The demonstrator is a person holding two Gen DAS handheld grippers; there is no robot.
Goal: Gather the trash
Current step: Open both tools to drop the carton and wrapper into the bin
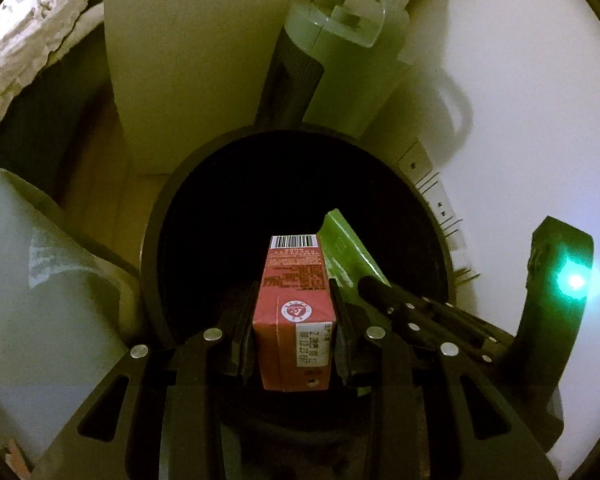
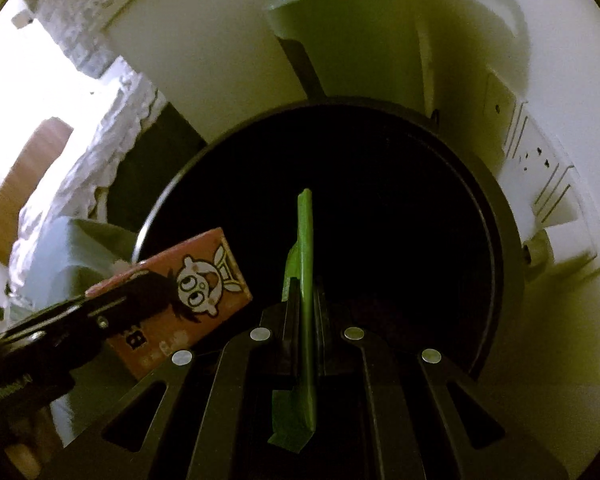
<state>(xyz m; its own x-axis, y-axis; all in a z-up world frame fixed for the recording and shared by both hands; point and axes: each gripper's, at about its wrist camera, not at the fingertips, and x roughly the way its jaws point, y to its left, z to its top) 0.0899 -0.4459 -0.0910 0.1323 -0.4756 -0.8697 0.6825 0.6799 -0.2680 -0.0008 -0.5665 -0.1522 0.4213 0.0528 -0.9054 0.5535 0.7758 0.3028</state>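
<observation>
My left gripper (image 1: 294, 292) is shut on a small red drink carton (image 1: 296, 312) with a barcode at its far end, held above the dark mouth of a round black trash bin (image 1: 156, 216). My right gripper (image 2: 303, 284) is shut on a flat green wrapper (image 2: 305, 264), edge-on between the pads, also over the black trash bin (image 2: 504, 248). In the left wrist view the green wrapper (image 1: 342, 246) and the right gripper's fingers (image 1: 384, 290) show just right of the carton. In the right wrist view the carton (image 2: 188, 296), with a cartoon face, sits at left in the left gripper's fingers (image 2: 140, 292).
A white wall (image 1: 520, 100) with a socket plate (image 2: 540, 168) stands behind the bin. A pale green, dark-handled appliance (image 1: 324, 60) leans beside a white cabinet (image 1: 188, 60). A crumpled white cloth (image 1: 32, 48) lies at far left.
</observation>
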